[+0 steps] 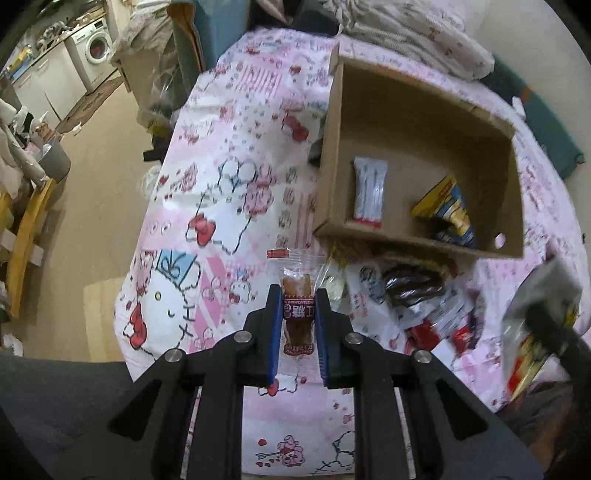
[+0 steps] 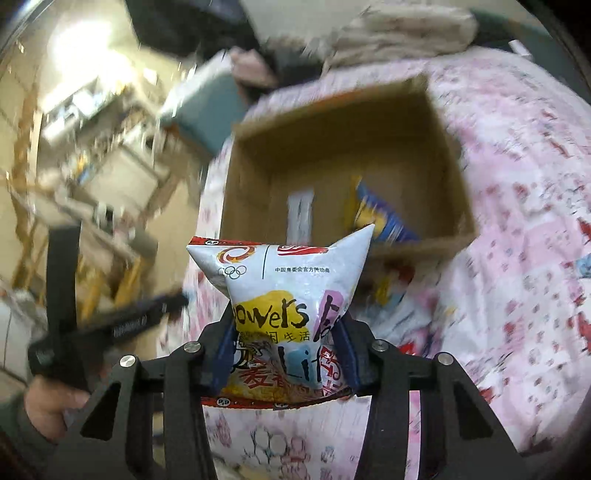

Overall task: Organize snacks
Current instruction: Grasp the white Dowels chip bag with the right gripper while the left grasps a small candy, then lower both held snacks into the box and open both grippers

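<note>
My left gripper (image 1: 298, 295) is shut on a small clear packet with a brown snack (image 1: 297, 291), held above the pink bedspread, short of the cardboard box (image 1: 332, 147). The box holds a white wafer packet (image 1: 368, 192) and a yellow-blue packet (image 1: 448, 210). My right gripper (image 2: 290, 325) is shut on a puffed white chip bag (image 2: 291, 288), held in front of the box's near wall (image 2: 424, 243). The right gripper with its bag also shows at the right edge of the left wrist view (image 1: 543, 314).
Loose snacks lie on the bedspread (image 1: 207, 206) near the box: a dark brown packet (image 1: 413, 284) and red-white packets (image 1: 439, 325). Folded bedding (image 1: 410, 33) lies beyond the box. The floor (image 1: 96, 206) drops off left of the bed. The left gripper's handle (image 2: 110, 325) shows at left.
</note>
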Demonstrator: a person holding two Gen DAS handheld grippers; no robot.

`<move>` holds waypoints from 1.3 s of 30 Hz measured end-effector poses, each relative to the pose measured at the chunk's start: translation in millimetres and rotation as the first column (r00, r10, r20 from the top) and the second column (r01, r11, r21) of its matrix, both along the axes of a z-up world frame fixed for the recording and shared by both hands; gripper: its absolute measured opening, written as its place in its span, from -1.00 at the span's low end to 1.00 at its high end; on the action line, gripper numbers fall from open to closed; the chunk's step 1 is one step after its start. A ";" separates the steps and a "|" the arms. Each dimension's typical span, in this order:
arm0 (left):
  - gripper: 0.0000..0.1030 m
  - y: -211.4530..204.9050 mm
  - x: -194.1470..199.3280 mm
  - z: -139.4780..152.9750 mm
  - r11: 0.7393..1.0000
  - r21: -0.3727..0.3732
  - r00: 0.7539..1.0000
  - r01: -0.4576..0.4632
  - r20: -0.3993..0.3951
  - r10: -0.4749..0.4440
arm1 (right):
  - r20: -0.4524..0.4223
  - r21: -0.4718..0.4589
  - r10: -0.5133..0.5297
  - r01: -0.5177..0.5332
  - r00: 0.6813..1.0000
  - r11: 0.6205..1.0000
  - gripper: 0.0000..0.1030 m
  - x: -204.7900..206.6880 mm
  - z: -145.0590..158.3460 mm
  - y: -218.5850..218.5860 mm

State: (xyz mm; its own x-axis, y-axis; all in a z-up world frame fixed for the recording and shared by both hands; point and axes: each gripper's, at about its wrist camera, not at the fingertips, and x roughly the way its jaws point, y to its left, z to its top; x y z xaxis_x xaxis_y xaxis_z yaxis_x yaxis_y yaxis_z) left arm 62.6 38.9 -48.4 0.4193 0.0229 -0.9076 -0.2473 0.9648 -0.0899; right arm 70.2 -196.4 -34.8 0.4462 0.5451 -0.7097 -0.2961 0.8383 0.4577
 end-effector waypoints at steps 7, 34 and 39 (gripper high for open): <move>-0.74 -5.2 30.9 44.5 0.998 -0.020 0.995 0.053 0.085 -0.051 | 0.059 0.094 -0.088 0.082 0.994 0.992 -0.04 45.4 35.3 -35.8; -0.72 -65.0 138.9 -3.3 0.963 0.061 0.960 0.261 0.090 -0.266 | 0.038 -0.102 -0.060 0.064 0.997 0.993 0.01 149.8 -17.8 -26.4; -0.72 -58.6 143.3 -7.1 0.970 0.050 0.967 0.238 0.079 -0.241 | 0.046 -0.148 -0.055 0.061 0.997 0.987 0.01 150.2 -19.8 -21.7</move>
